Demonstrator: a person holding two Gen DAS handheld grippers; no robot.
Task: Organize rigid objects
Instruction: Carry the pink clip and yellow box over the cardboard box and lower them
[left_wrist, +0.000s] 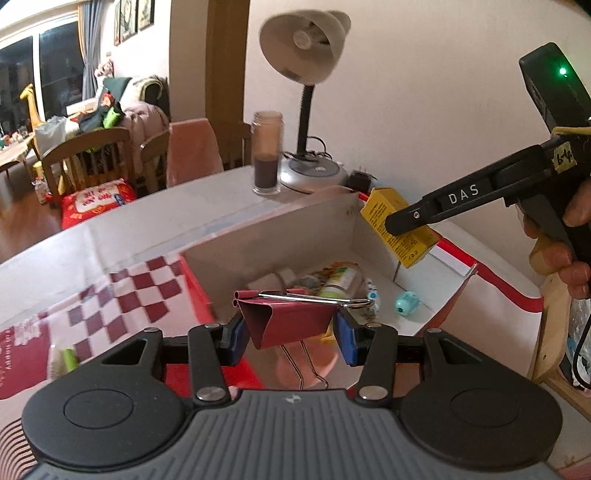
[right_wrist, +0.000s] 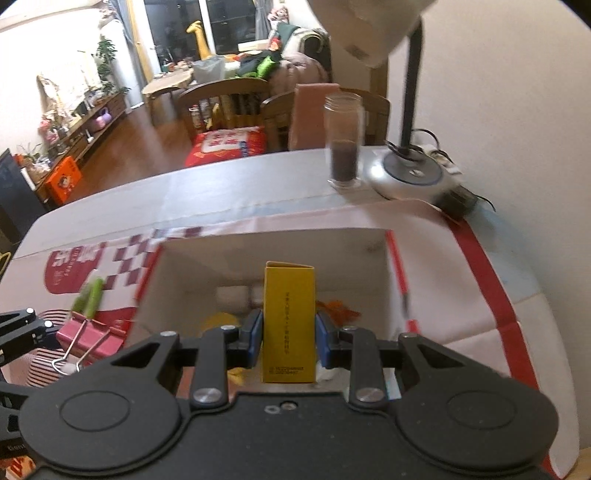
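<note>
Two views look forward along hand-held grippers over a table (left_wrist: 110, 229) covered with a pale cloth and a red-and-white checked flap.

In the left wrist view, the far left shows a blurred living room with wooden chairs; details there are hard to make out. A small green object (left_wrist: 68, 360) at the lower left is partly cut off and cannot be identified. In the middle, the left gripper (left_wrist: 293, 338) holds a dark red binder clip (left_wrist: 286, 321); its blue pads (left_wrist: 347, 341) press the clip's sides, with the fingers partly open. The clip's wire handles point one up and one down. It hangs over the near edge of an open cardboard box (left_wrist: 354, 221). Inside the box lie a small bottle (left_wrist: 340, 280) with a colourful label, a teal object (left_wrist: 406, 302) and other items too blurred to name. Behind stand a jar (left_wrist: 266, 155) with dark contents and a desk lamp (left_wrist: 306, 51). To the right, the right gripper (left_wrist: 397, 225) grips a yellow carton (left_wrist: 400, 232) above the box's far right corner; a hand (left_wrist: 572, 236) is cut off by the edge.

In the right wrist view, the clip appears at lower left beside the box. In the centre, the right gripper's narrowly parted fingers clamp the upright carton over the box's interior. The lamp's shade is cropped at the top.
</note>
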